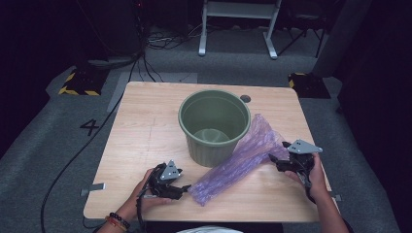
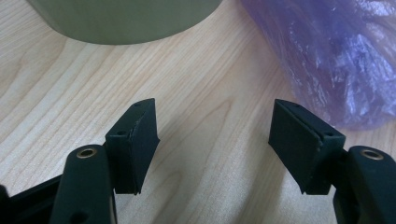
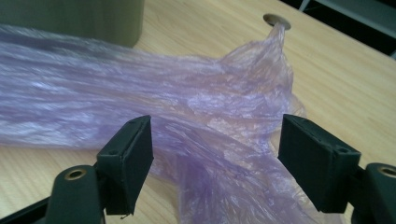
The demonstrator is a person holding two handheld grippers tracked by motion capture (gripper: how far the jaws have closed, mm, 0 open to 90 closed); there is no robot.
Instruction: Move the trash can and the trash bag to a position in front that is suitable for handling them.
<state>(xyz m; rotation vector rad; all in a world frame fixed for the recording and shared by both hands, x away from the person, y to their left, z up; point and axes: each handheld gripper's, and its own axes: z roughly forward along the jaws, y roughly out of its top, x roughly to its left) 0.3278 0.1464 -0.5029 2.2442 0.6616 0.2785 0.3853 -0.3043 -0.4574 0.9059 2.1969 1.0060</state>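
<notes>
A green bin (image 1: 214,125) stands upright near the middle of the table (image 1: 145,126), its mouth open. A purple bag (image 1: 236,161) lies crumpled on the wood just beside the bin, running from behind the bin's right side down past its front, its near end well in front of the bin. The left gripper (image 1: 186,188) sits in front of the bin, just short of the bag's near end; its jaws are spread with bare wood between them. The right gripper (image 1: 275,151) is to the right of the bin at the bag's far part, its jaws spread wide with bag film lying between them, not pinched.
</notes>
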